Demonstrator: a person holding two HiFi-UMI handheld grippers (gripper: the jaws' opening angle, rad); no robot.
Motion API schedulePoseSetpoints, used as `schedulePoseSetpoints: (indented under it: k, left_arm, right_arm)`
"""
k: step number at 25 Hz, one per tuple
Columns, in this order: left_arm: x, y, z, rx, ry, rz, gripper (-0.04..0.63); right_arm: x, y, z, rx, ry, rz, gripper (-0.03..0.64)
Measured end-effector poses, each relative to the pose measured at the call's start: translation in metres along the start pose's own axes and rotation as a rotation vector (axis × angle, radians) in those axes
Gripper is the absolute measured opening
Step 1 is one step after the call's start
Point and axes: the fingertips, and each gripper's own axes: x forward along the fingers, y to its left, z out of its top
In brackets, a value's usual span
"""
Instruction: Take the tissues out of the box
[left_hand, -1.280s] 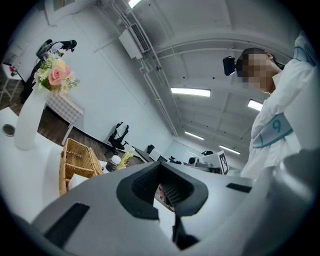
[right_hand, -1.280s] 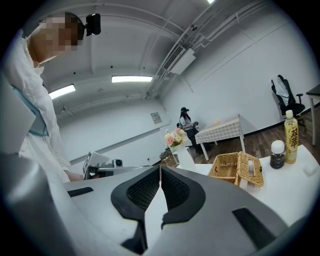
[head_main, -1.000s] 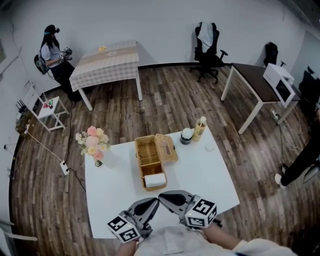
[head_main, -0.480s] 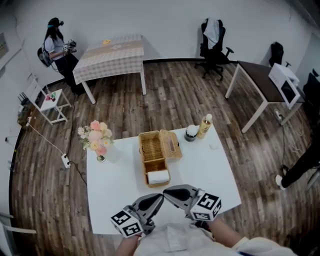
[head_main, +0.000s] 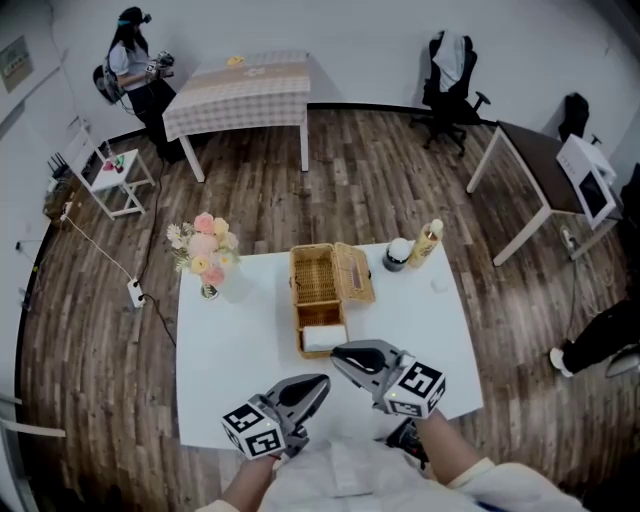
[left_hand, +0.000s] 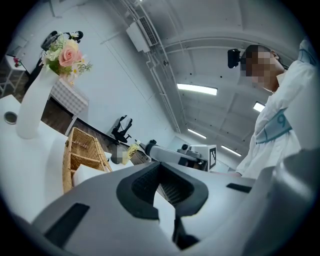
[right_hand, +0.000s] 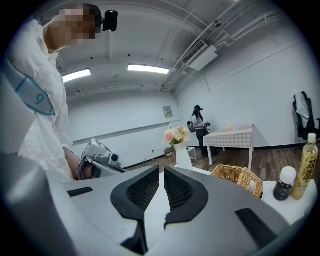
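Note:
A wicker box (head_main: 318, 280) stands in the middle of the white table (head_main: 230, 340), its lid flipped open to the right. A white stack of tissues (head_main: 322, 337) lies in its near end. My right gripper (head_main: 339, 352) is shut and empty, with its tip just in front of and right of the tissues. My left gripper (head_main: 318, 381) is shut and empty too, lower and nearer to me. In the left gripper view the box (left_hand: 82, 150) and tissues (left_hand: 86, 173) lie ahead on the left. The right gripper view has the box (right_hand: 235, 175) at the right.
A vase of flowers (head_main: 205, 255) stands at the table's far left corner. A yellow bottle (head_main: 427, 243) and a dark jar (head_main: 397, 255) stand at the far right corner. Across the wooden floor are a checkered table (head_main: 240, 85), a person (head_main: 135, 55) and a desk (head_main: 535, 165).
The head view has swung, so the table sits higher in it. My right gripper has come closer to the box's near end. Both grippers have stayed shut.

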Motion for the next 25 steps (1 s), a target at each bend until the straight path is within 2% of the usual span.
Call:
schedulePoseSetpoints:
  k: [5,14,15,17,18,25]
  left_arm:
    - [-0.009,0.004,-0.003,-0.014,0.004,0.005,0.002]
    - [-0.008,0.002,-0.01,-0.036,0.022,-0.04,0.002]
    - [-0.008,0.002,-0.01,-0.04,0.021,-0.044,0.002]
    - [-0.008,0.004,-0.011,-0.042,0.02,-0.052,0.002]
    - [-0.008,0.004,-0.011,-0.045,0.024,-0.053,0.002]
    - [-0.007,0.008,-0.007,-0.065,0.036,-0.059,0.002]
  right_arm:
    - [0.01,-0.013,0.003,0.02,0.019,0.034,0.037]
    - [0.029,-0.036,-0.023,-0.169,0.247,0.024,0.041]
    - [0.031,-0.039,-0.025,-0.174,0.261,0.026,0.052]
    - [0.036,-0.044,-0.03,-0.178,0.293,0.035,0.15]
    - [0.038,-0.046,-0.033,-0.182,0.312,0.04,0.177]
    - [0.054,-0.048,-0.056,-0.266,0.462,0.081,0.224]
